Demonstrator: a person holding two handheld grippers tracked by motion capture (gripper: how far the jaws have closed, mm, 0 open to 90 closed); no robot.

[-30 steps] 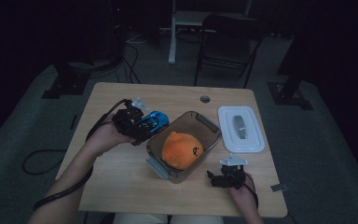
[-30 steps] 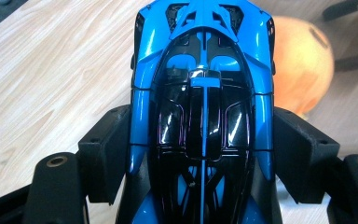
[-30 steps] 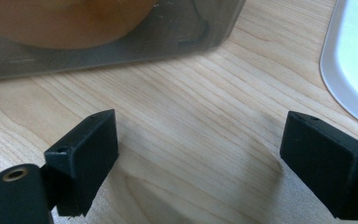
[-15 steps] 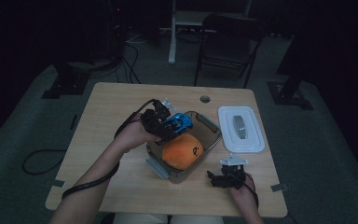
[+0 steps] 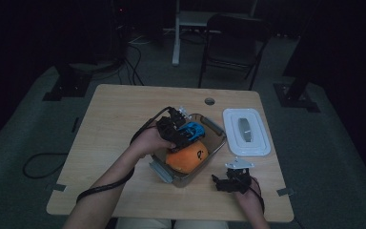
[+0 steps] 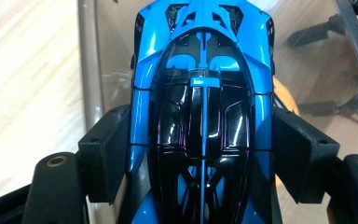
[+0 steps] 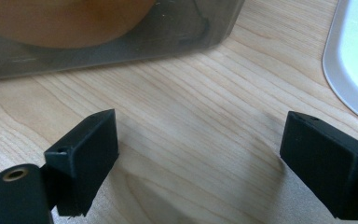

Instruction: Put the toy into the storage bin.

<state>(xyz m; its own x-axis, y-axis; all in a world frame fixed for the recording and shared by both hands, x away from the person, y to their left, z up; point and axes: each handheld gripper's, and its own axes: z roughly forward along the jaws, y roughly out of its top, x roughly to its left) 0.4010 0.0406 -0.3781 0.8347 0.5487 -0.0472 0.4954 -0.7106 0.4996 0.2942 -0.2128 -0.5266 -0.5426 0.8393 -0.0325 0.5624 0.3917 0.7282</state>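
Dark floor surrounds one wooden table [image 5: 124, 119] at frame centre. One clear container [image 5: 208, 125] there holds one orange ball [image 5: 187, 158] bearing a small black mark, unreadable. Above it the left gripper [image 5: 183, 136] pinches one blue toy car [image 6: 203, 84]. One white lid [image 5: 246, 131] lies right. Lower right, the right gripper [image 7: 198, 161] rests spread and empty.

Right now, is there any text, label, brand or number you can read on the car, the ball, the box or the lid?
None legible.
orange ball: one small dark mark, too blurred to read.
blue toy car: no lettering visible.
clear box and white lid: no text visible.
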